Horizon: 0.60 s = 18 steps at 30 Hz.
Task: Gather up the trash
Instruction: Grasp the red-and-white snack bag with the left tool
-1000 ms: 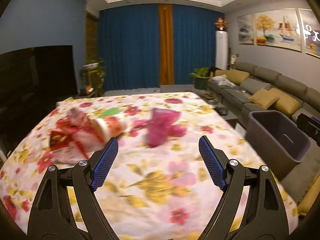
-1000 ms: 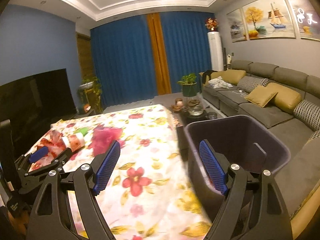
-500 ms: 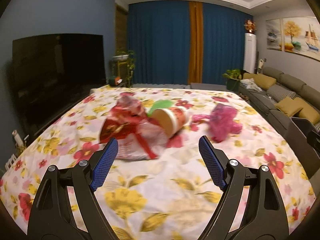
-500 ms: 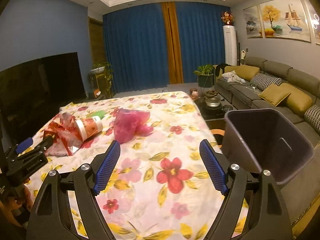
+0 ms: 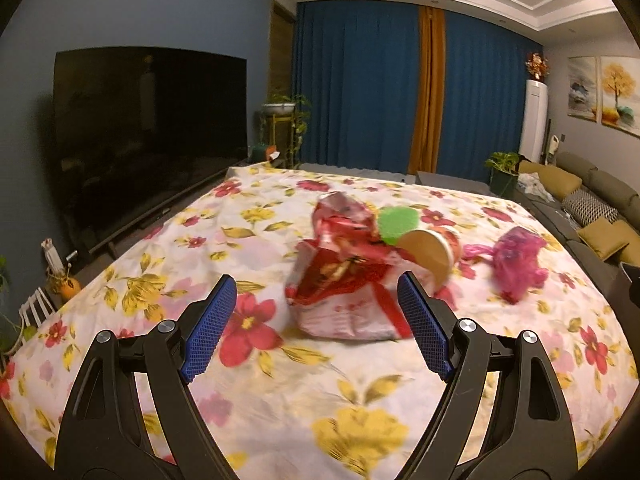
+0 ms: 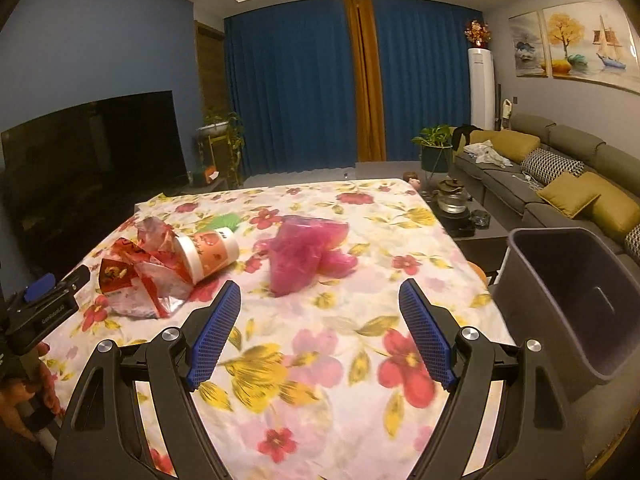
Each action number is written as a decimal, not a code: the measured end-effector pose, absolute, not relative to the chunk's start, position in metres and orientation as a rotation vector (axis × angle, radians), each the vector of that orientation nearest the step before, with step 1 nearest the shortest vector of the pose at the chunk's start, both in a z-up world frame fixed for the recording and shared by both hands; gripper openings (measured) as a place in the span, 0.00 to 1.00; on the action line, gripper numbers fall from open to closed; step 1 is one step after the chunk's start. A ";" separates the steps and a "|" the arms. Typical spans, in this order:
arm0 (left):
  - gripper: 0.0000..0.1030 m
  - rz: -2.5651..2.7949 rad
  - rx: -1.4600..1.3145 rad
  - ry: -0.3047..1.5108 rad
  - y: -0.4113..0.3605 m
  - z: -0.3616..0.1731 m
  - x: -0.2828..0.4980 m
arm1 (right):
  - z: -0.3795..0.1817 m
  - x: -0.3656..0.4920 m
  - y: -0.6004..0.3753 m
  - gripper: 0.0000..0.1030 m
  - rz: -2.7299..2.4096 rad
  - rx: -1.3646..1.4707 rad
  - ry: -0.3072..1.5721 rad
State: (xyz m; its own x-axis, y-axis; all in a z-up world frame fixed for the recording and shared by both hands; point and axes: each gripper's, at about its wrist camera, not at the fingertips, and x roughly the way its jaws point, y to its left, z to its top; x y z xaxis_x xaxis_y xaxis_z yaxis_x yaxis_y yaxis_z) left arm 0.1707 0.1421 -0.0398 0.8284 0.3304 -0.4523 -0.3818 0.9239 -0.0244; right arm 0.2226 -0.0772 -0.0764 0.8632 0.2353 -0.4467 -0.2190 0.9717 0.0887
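A crumpled red and white wrapper point(image 5: 344, 280) lies on the flowered tablecloth point(image 5: 280, 400), right in front of my open, empty left gripper point(image 5: 320, 328). Behind it lie a paper cup point(image 5: 432, 252) on its side, a green piece point(image 5: 398, 222) and a crumpled pink plastic bag point(image 5: 518, 258). In the right wrist view the wrapper point(image 6: 140, 280), the cup point(image 6: 210, 256) and the pink bag point(image 6: 308, 256) lie ahead of my open, empty right gripper point(image 6: 320, 332). The left gripper point(image 6: 44, 300) shows at that view's left edge.
A dark grey bin point(image 6: 572, 300) stands off the table's right edge. A sofa point(image 6: 560, 184) with cushions runs along the right wall. A low table with a teapot point(image 6: 452, 200) sits beyond the bin. A large television point(image 5: 148, 136) stands to the left.
My left gripper has swung left and moved close to the wrapper. My right gripper has turned from the bin towards the pink bag and the cup. Both stay open.
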 end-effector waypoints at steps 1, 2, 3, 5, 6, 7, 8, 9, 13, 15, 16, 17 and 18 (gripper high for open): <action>0.76 0.375 -0.121 0.462 0.146 -0.041 0.173 | -0.076 0.223 -0.075 0.77 0.241 0.033 0.471; 0.75 0.370 -0.131 0.466 0.149 -0.042 0.175 | -0.075 0.226 -0.071 0.77 0.245 0.028 0.469; 0.75 0.363 -0.143 0.470 0.153 -0.042 0.178 | -0.074 0.227 -0.069 0.77 0.248 0.024 0.466; 0.71 0.334 -0.178 0.484 0.161 -0.045 0.185 | -0.073 0.232 -0.061 0.77 0.255 0.018 0.462; 0.71 0.323 -0.192 0.491 0.164 -0.046 0.188 | -0.073 0.235 -0.057 0.77 0.261 0.016 0.461; 0.69 0.318 -0.209 0.497 0.168 -0.046 0.192 | -0.073 0.236 -0.055 0.77 0.264 0.015 0.460; 0.69 0.313 -0.221 0.500 0.170 -0.047 0.195 | -0.073 0.239 -0.052 0.77 0.269 0.015 0.461; 0.69 0.305 -0.238 0.501 0.174 -0.047 0.199 | -0.074 0.243 -0.049 0.77 0.273 0.015 0.465; 0.63 0.302 -0.271 0.518 0.179 -0.052 0.212 | -0.078 0.255 -0.041 0.77 0.276 0.014 0.481; 0.59 0.298 -0.293 0.532 0.182 -0.056 0.218 | -0.079 0.262 -0.038 0.77 0.283 0.019 0.492; 0.56 0.303 -0.294 0.547 0.182 -0.059 0.222 | -0.079 0.265 -0.037 0.77 0.283 0.019 0.495; 0.52 0.309 -0.291 0.556 0.182 -0.062 0.224 | -0.080 0.267 -0.036 0.77 0.284 0.018 0.497; 0.50 0.316 -0.287 0.566 0.181 -0.064 0.226 | -0.081 0.269 -0.035 0.77 0.283 0.015 0.499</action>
State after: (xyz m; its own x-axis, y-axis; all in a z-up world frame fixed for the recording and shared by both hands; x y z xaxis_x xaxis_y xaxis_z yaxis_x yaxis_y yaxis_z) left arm 0.2263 0.1813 -0.0639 0.7988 0.2119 -0.5631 -0.3676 0.9128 -0.1779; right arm 0.2695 -0.0355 -0.0808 0.8398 0.2712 -0.4703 -0.2639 0.9610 0.0830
